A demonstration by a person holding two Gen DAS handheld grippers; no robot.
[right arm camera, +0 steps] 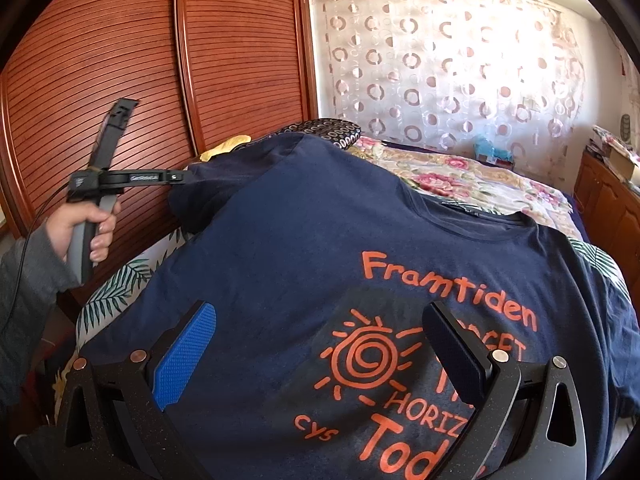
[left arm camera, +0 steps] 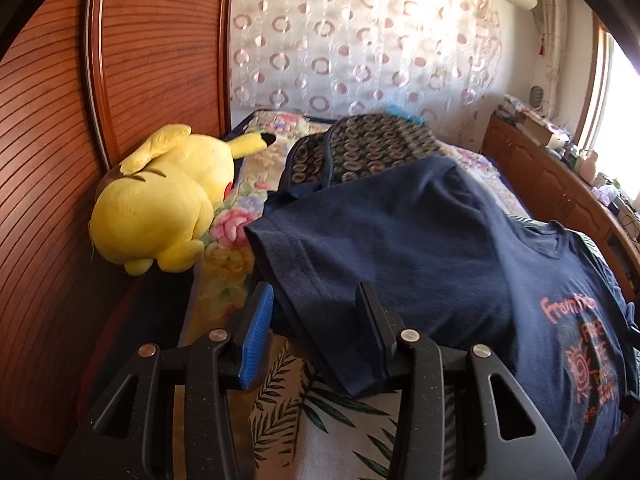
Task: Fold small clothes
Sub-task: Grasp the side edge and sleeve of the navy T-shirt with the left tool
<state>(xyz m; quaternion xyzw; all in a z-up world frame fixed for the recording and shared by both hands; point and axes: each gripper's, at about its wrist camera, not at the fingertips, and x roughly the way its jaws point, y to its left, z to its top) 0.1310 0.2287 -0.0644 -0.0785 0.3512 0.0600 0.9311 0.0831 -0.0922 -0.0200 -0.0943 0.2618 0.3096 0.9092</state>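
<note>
My left gripper (left arm camera: 316,312), jaws apart, straddles the sleeve (left arm camera: 320,264) of the navy T-shirt (right arm camera: 320,240) spread print-up on the bed (right arm camera: 460,176); right gripper (right arm camera: 320,352) open above the print; I should pinch the hem squarely before folding inward.

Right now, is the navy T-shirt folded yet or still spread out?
Spread, not folded. The navy T-shirt lies face up on the bed, print and collar showing; the left gripper stands open around its sleeve hem.

T-shirt (right arm camera: 320,240) on bed (right arm camera: 480,184), plush toy (left arm camera: 160,200) left
</note>
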